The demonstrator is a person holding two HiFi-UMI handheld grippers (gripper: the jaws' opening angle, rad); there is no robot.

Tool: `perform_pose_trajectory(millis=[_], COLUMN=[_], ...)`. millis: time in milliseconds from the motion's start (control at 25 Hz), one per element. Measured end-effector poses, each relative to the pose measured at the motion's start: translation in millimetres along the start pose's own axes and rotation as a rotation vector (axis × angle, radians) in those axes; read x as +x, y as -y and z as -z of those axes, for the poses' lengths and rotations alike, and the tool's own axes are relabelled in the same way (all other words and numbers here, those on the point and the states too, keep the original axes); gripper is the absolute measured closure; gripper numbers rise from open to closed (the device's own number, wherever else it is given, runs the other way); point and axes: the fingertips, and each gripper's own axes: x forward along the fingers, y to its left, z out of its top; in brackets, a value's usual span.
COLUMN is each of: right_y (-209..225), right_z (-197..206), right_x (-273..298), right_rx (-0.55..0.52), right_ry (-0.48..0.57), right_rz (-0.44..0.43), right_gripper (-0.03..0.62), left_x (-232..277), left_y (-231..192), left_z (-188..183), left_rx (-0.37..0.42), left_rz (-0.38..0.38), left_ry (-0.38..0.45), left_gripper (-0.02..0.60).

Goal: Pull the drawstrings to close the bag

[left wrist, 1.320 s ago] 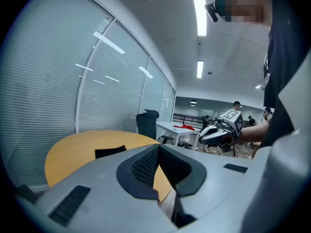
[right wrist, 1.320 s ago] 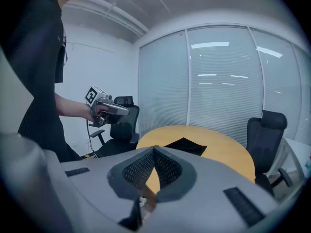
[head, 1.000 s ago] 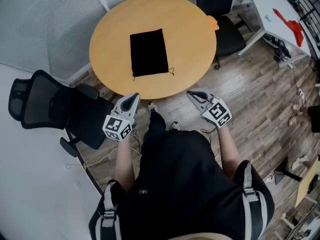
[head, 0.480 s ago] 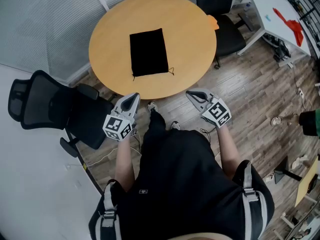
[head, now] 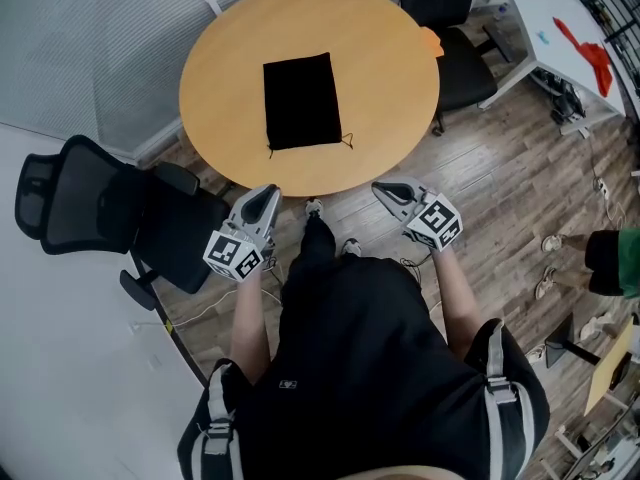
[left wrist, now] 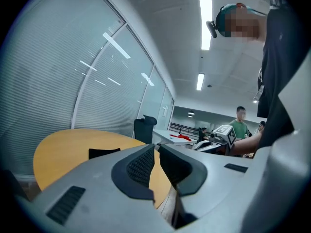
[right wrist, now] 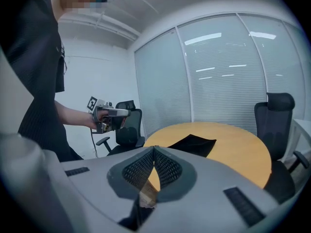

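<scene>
A flat black drawstring bag (head: 300,100) lies on the round wooden table (head: 400,68), with thin drawstring ends (head: 346,142) showing at its near corners. It also shows as a dark patch in the left gripper view, bag (left wrist: 103,152), and in the right gripper view, bag (right wrist: 193,144). My left gripper (head: 268,196) hangs off the table's near edge, shut and empty. To the right of it, my right gripper (head: 383,191) is also short of the table, shut with nothing between its jaws. Both are well apart from the bag.
A black office chair (head: 110,213) stands left of me by the table. Another black chair (head: 455,63) sits at the table's far right, beside a white desk (head: 555,28) with a red object (head: 590,53). A person in green (head: 615,263) stands at the right edge.
The view has shifted slightly, so the table sits a little higher and to the right. A person in green has come in at the right edge. Both grippers have held their place.
</scene>
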Motion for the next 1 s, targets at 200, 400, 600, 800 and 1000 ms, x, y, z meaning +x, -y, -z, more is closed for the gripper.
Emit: perform_pose_trajectory(millis=[200,400,600,800,1000], right_y=[10.7,25.4,51.1,79.9,107.3], right_z=[8.2,22.1,44.9,75.0,104.2], right_x=[16.7,38.5,61.3,84.3,111.0], right_rx=[0.016,0.012,0.034,0.068,0.067], right_ry=[-0.017,-0.063,-0.125,-0.194,-0.281], right_rz=[0.016,0.018,0.043,0.079,0.096], right_gripper=[0.478,0.397,0.379,0.381,0.384], left_x=[6.7,16.8,22.6,26.3,36.7], left_y=[-15.9,-38.0,-76.2,-118.6,-151.5], left_z=[19.5,44.1,89.6,138.6,175.4], left_rx=[0.023,0.044,0.056,0.032,0.050], left_rz=[-0.007,-0.006,-0.034,-0.073,-0.080], left_ry=[-0.083,-0.160,-0.272,-0.374,-0.464], left_gripper=[0.488,0.443,0.437,0.437,0.437])
